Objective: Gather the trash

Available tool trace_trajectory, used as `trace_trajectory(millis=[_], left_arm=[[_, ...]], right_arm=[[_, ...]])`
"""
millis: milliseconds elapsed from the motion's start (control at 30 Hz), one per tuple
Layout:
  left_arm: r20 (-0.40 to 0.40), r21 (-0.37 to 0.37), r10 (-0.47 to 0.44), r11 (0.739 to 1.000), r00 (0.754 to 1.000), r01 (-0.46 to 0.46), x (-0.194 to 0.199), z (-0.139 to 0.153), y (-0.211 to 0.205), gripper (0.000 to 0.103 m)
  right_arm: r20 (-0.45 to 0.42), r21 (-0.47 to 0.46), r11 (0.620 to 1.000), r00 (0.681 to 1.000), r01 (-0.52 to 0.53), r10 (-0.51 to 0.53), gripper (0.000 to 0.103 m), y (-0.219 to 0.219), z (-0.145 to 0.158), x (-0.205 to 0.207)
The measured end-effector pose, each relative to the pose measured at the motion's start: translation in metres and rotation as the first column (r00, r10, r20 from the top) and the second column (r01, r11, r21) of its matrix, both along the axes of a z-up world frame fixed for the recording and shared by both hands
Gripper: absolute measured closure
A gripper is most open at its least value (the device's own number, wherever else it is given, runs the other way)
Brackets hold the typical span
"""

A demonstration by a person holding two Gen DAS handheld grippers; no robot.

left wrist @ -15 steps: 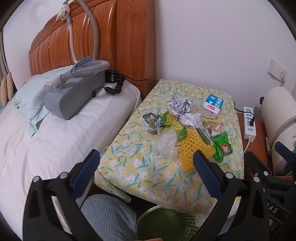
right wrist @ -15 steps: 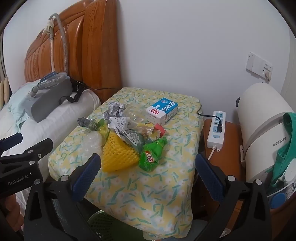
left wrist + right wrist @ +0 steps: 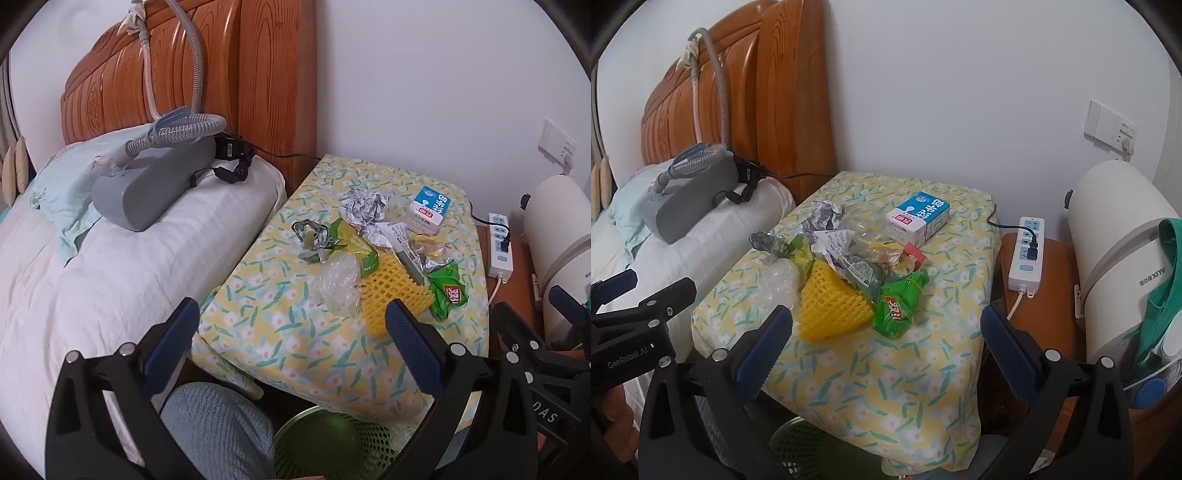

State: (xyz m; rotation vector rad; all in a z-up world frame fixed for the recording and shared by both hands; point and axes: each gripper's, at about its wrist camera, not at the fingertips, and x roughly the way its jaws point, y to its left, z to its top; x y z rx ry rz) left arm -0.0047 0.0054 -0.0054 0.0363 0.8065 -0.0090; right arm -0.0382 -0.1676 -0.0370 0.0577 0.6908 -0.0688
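A pile of trash lies on a nightstand covered by a yellow floral cloth (image 3: 295,332) (image 3: 886,376): a yellow foam net (image 3: 391,291) (image 3: 827,306), a green snack wrapper (image 3: 447,291) (image 3: 897,306), a clear plastic wad (image 3: 340,280), crumpled foil (image 3: 365,206) and a blue-white milk carton (image 3: 426,214) (image 3: 918,218). A green mesh bin (image 3: 332,443) (image 3: 798,446) stands below the front edge. My left gripper (image 3: 291,343) is open and empty, in front of the pile. My right gripper (image 3: 886,347) is open and empty, just short of the wrapper.
A bed with a white pillow (image 3: 147,258) and a grey machine with a hose (image 3: 155,184) lies to the left. A power strip (image 3: 1027,251) sits on a wooden stand to the right, beside a white appliance (image 3: 1123,258). A knee in blue fabric (image 3: 218,428) is below.
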Motion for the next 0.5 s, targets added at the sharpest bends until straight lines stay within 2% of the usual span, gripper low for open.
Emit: trace_trajectory(millis=[500], left_arm=[[-0.007,-0.003,0.001,1.000,1.000,-0.001,0.0014,0.0000,0.0026,0.007]], right_arm=[[-0.004,0.007,1.000,1.000,-0.001,0.001,0.002,-0.0030,-0.0018,-0.0002]])
